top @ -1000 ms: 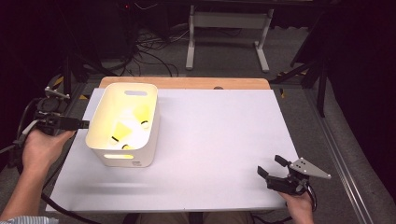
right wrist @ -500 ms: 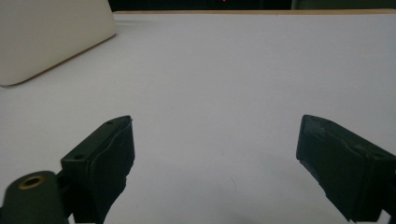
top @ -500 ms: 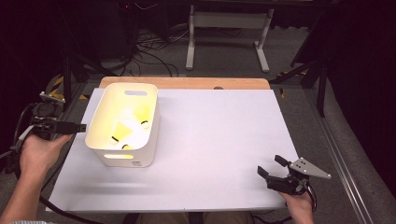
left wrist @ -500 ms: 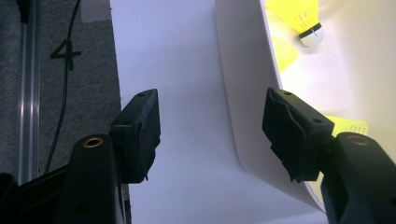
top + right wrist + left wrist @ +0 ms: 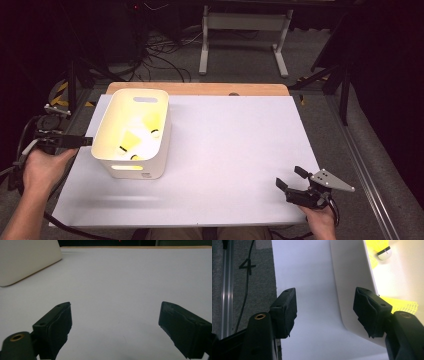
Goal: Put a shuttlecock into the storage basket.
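Note:
A white bin stands on the left of the white table top. Inside it lie yellow shuttlecocks with white, black-banded corks. My left gripper sits level just left of the bin and points at its side. In the left gripper view the left gripper is open; the bin's outer wall curves past the right jaw, and one shuttlecock cork shows inside. At the table's near right corner my right gripper rests open. The right gripper view shows the right gripper with bare table between its jaws.
A wooden strip runs along the table's far edge. Beyond it are a metal stand and loose cables on the floor. A rail runs along the table's right side. The bin's corner shows far off in the right gripper view.
My left hand and its gripper have drifted slightly toward the near side, still beside the bin. The right gripper has not moved.

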